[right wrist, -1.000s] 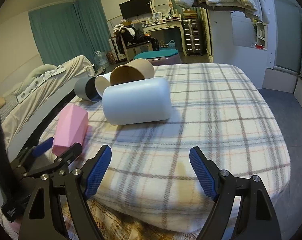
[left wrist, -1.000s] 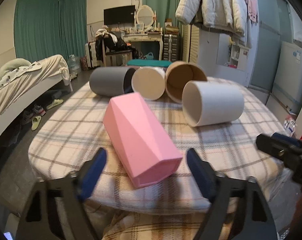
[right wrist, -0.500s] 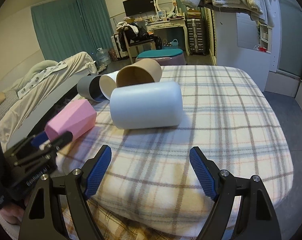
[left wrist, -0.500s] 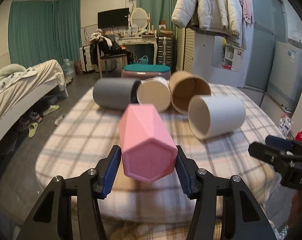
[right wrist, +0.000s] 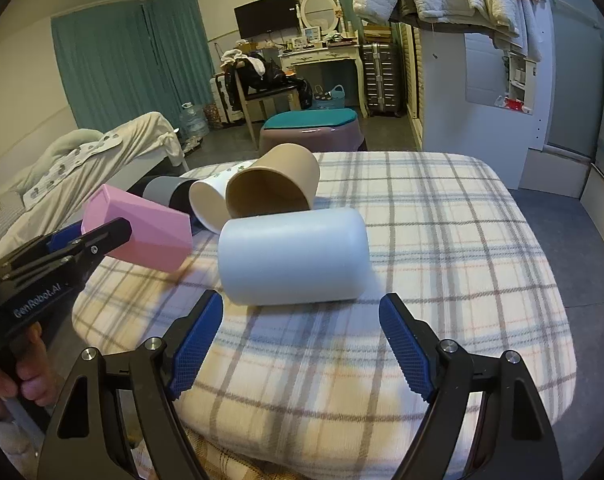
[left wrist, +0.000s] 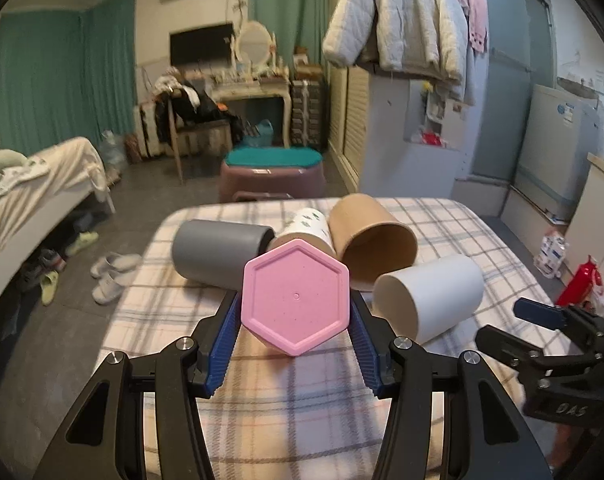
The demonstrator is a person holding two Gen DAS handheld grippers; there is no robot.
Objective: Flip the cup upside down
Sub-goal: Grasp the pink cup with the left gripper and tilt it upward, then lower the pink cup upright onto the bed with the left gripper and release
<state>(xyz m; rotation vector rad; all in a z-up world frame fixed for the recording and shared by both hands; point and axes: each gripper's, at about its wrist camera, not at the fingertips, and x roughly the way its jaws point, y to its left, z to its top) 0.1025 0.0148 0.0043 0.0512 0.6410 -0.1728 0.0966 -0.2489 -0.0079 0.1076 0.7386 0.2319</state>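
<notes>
My left gripper [left wrist: 294, 340] is shut on a pink faceted cup [left wrist: 295, 297] and holds it lifted above the plaid-covered table [left wrist: 302, 408], its hexagonal base facing my camera. In the right wrist view the pink cup [right wrist: 142, 232] hangs at the left in the left gripper [right wrist: 90, 240]. My right gripper [right wrist: 302, 340] is open and empty, just in front of a white cup [right wrist: 294, 256] lying on its side.
On the table lie a grey cup [left wrist: 218, 254], a white patterned cup [left wrist: 305, 226], a tan cup [left wrist: 371, 240] and the white cup [left wrist: 429, 300], all on their sides. A bed [left wrist: 34, 176] stands left, a stool [left wrist: 272, 172] behind the table.
My left gripper closed on the pink cup, lifted it off the table and raised it. My right gripper stayed open and moved a little closer to the white cup.
</notes>
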